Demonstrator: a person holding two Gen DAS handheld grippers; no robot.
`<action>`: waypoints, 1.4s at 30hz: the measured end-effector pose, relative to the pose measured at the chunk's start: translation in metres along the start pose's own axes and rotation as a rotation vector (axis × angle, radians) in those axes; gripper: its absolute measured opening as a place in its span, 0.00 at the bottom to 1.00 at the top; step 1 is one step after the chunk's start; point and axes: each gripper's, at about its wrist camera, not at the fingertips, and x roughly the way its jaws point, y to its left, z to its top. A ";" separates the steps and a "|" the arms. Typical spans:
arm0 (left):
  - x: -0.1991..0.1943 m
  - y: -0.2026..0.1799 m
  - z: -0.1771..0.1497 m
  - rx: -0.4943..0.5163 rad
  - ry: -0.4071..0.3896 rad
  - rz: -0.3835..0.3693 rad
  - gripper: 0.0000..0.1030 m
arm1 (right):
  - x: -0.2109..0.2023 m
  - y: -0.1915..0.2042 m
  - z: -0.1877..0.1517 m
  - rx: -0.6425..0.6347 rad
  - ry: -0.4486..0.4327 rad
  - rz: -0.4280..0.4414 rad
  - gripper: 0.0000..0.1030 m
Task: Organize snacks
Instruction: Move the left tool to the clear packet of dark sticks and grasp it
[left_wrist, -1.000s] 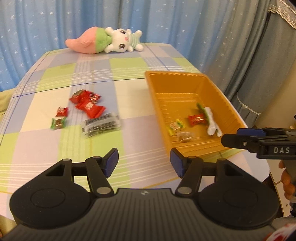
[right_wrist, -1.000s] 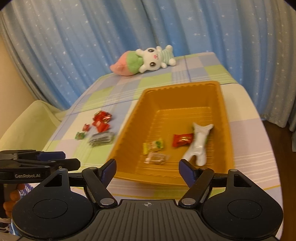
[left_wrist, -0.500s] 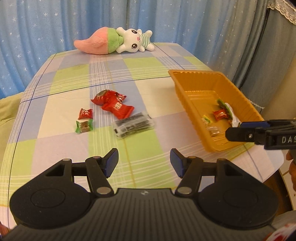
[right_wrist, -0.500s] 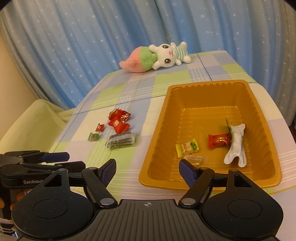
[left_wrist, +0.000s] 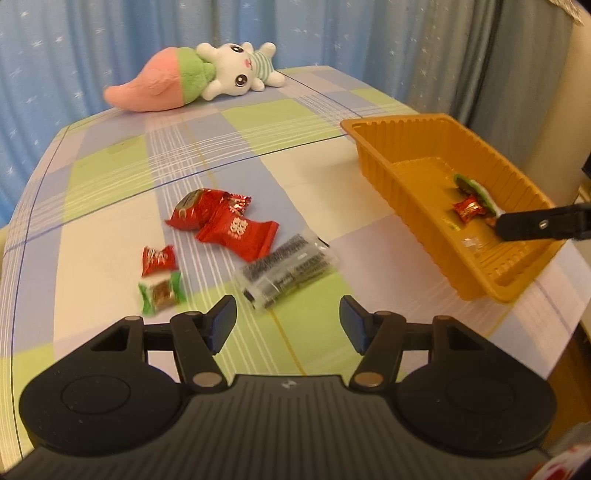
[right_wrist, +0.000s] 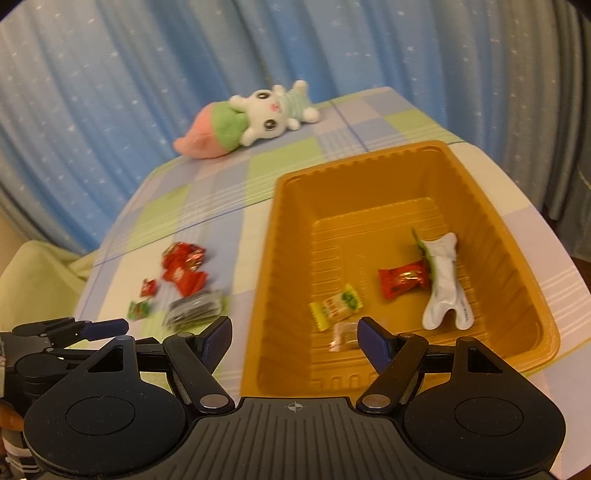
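Note:
Loose snacks lie on the checked tablecloth: two red packets (left_wrist: 221, 221), a small red candy (left_wrist: 158, 258), a green-ended candy (left_wrist: 161, 293) and a clear pack of dark sticks (left_wrist: 288, 275). My left gripper (left_wrist: 288, 326) is open and empty, just in front of the clear pack. The orange tray (right_wrist: 273, 280) holds a red candy (right_wrist: 402, 282), a yellow-green candy (right_wrist: 338, 306), a clear wrapped sweet (right_wrist: 343, 336) and a white pouch (right_wrist: 445, 284). My right gripper (right_wrist: 293, 341) is open and empty over the tray's near left wall.
A pink and white plush toy (left_wrist: 192, 77) lies at the table's far edge before blue curtains. The tray (left_wrist: 424, 192) sits by the table's right edge. The right gripper's finger (left_wrist: 535, 225) reaches across the tray's near end.
The left gripper has swung left and come closer to the loose snacks. The right gripper has come closer over the tray's near left wall. Both stay open.

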 end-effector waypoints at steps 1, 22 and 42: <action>0.006 0.002 0.003 0.012 0.000 -0.004 0.58 | 0.001 -0.002 0.001 0.009 -0.002 -0.008 0.72; 0.065 0.003 0.027 0.082 0.091 -0.139 0.57 | 0.015 -0.027 0.016 0.092 0.005 -0.099 0.72; 0.088 -0.003 0.044 -0.029 0.112 -0.065 0.42 | 0.021 -0.033 0.019 0.089 0.016 -0.086 0.72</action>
